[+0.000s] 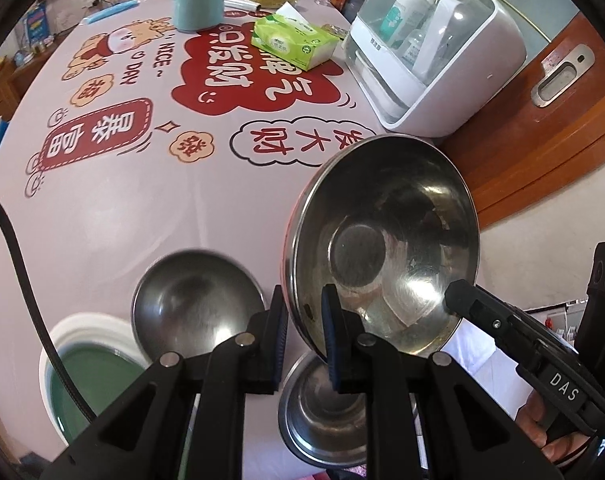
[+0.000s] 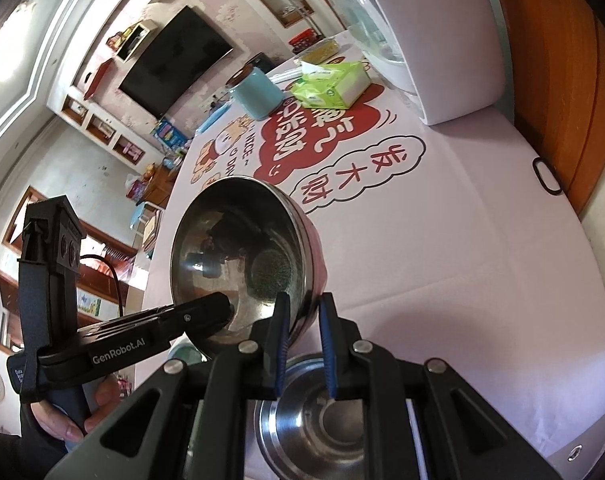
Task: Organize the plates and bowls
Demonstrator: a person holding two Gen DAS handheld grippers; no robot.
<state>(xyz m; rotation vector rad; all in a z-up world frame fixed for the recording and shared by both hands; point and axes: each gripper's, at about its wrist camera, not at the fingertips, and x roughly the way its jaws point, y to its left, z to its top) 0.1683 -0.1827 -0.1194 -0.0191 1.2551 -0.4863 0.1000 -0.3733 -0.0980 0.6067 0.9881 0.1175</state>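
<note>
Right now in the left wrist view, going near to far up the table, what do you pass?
Steel bowl on the table → tilted steel bowl held by both tools → green tissue pack → teal jar.

"GenRobot.AI" — left tongs (image 2: 304, 314); "DAS" — right tongs (image 1: 452, 300)

Tilted bowl (image 1: 382, 248) up off the bench (image 1: 142, 208), rim betw. both tools: left tool (image 1: 304, 336), right tool (image 2: 304, 344). Under it a 2nd bowl (image 1: 322, 412); 3rd bowl (image 1: 194, 304) to its left, plate (image 1: 90, 384) further left. Behind: tissue pack (image 1: 294, 42), jar (image 1: 200, 0), sterilizer (image 1: 434, 52) on right.
</note>
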